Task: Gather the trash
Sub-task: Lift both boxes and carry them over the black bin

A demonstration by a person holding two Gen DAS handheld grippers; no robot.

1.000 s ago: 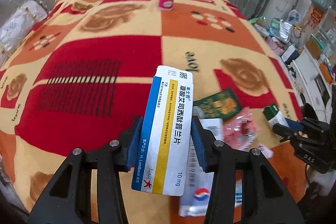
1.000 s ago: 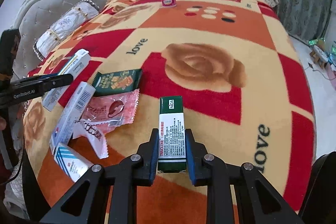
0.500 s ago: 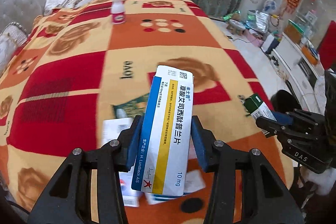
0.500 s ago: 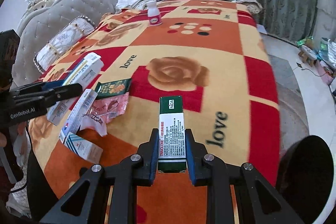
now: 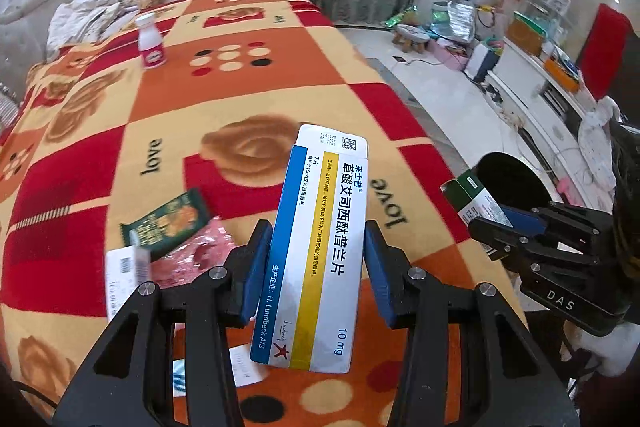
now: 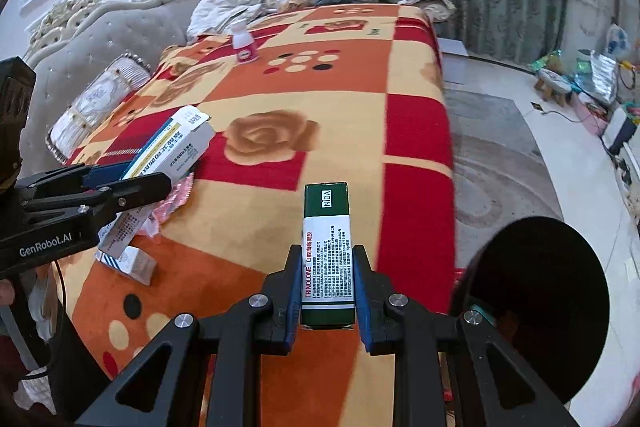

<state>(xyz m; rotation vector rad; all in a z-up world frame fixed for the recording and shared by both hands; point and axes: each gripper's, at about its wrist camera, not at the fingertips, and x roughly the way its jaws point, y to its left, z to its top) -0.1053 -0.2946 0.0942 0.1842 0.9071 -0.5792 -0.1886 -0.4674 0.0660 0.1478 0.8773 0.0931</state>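
Observation:
My left gripper [image 5: 316,267] is shut on a white, blue and yellow medicine box [image 5: 320,247], held upright above the blanket. The same box [image 6: 172,147] and left gripper [image 6: 132,183] show at the left of the right wrist view. My right gripper [image 6: 327,287] is shut on a narrow green and white box [image 6: 327,247]; it appears again [image 5: 474,197] at the right of the left wrist view. A black round bin [image 6: 540,303] stands on the floor beside the bed's right edge, just right of the green box. More trash lies on the blanket: a green wrapper [image 5: 166,223], a pink wrapper [image 5: 192,255], small boxes [image 6: 128,259].
A small white bottle with a pink label [image 5: 150,45] stands far back on the patterned blanket [image 5: 240,87]. Pillows and a grey padded headboard [image 6: 92,39] lie behind. Curtains, a low stool [image 5: 412,37], bags and a white cabinet [image 5: 532,87] line the floor at right.
Both grippers have swung right along the bed toward its right edge, each keeping its box. The black bin has come into view beside the bed.

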